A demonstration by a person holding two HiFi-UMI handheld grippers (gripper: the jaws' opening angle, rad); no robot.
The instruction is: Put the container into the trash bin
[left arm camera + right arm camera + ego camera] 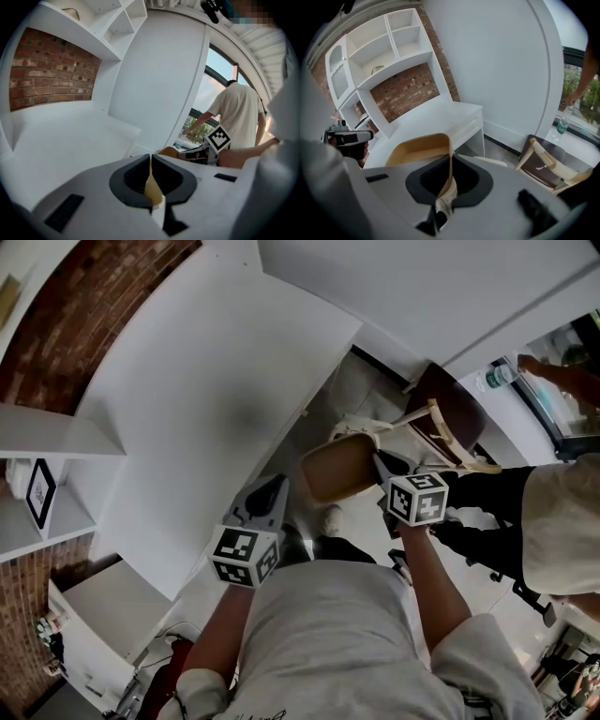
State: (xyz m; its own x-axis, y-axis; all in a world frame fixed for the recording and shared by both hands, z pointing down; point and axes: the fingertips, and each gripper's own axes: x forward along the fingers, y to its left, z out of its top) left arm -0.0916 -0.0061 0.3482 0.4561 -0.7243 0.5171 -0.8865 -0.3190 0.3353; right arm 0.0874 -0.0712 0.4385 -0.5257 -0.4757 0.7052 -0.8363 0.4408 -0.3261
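My left gripper [150,172] and right gripper [448,178] each have their jaws clamped on opposite walls of the container [337,468]. It hangs in the air beside the white surface [206,399]. Pickup is done. No trash bin is visible, so the carry and release are not yet done.

The container [339,468] is hanging in the air just off the edge of the white table [216,399], above the floor. It is showing as a tan, thin-walled, open-topped box with rounded corners, and nothing is showing inside it from the right gripper's side. The left gripper [272,495] is pinching one thin wall between its jaws, and the right gripper [385,466] is pinching the opposite wall, so the box is spanning between them.
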